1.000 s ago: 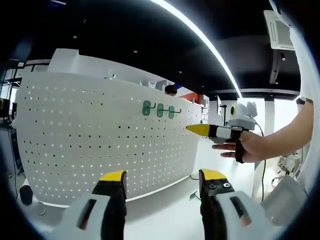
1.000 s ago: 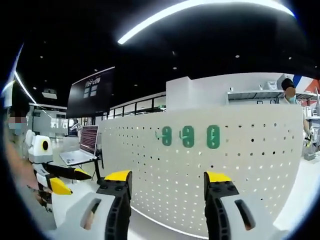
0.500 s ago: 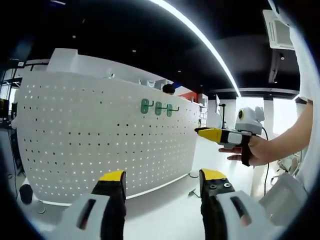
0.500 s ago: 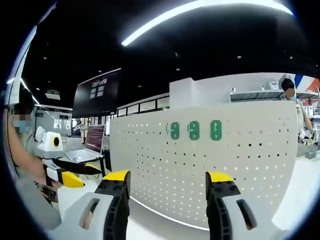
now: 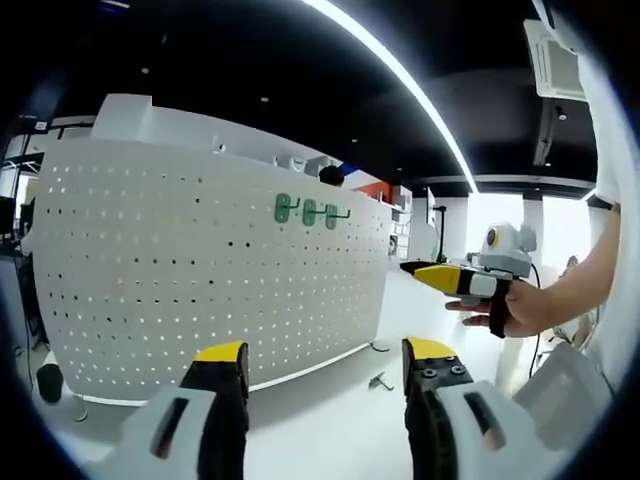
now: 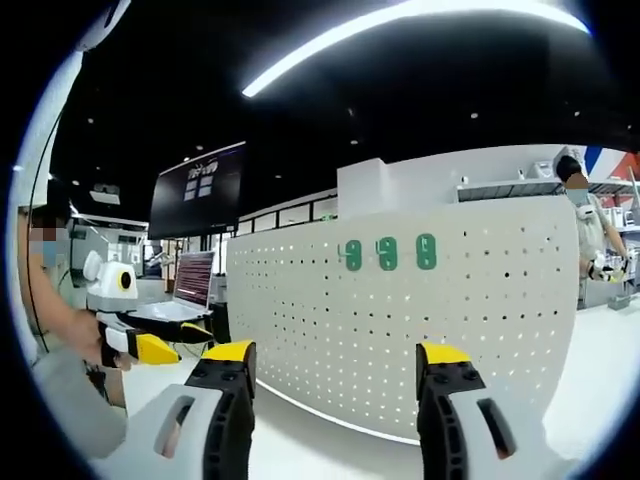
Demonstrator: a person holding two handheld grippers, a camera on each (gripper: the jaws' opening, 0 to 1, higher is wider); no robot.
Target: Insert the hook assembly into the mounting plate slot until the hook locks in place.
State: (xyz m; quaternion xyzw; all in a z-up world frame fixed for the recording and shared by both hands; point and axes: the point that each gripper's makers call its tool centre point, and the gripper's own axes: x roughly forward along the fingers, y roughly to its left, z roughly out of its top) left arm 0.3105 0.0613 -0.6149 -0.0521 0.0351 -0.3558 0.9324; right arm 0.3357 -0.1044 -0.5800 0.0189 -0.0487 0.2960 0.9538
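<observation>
Both grippers are sitting wide open and holding nothing. The left gripper [image 5: 316, 362] is hanging nearest the small dark metal hook piece [image 5: 379, 381], which is lying flat on the white tabletop [image 5: 330, 425] just ahead of its right jaw. The white perforated pegboard panel [image 5: 200, 270] with three green hooks [image 5: 308, 212] is standing beyond; the right gripper [image 6: 338, 365] is facing it.

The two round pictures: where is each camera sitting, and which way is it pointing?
Left gripper view: rides the left gripper, facing the white pegboard; the person's hand holds the right gripper.
Right gripper view: rides the right gripper, facing the pegboard; the left gripper shows.
Shared: pegboard, three green hooks.
</observation>
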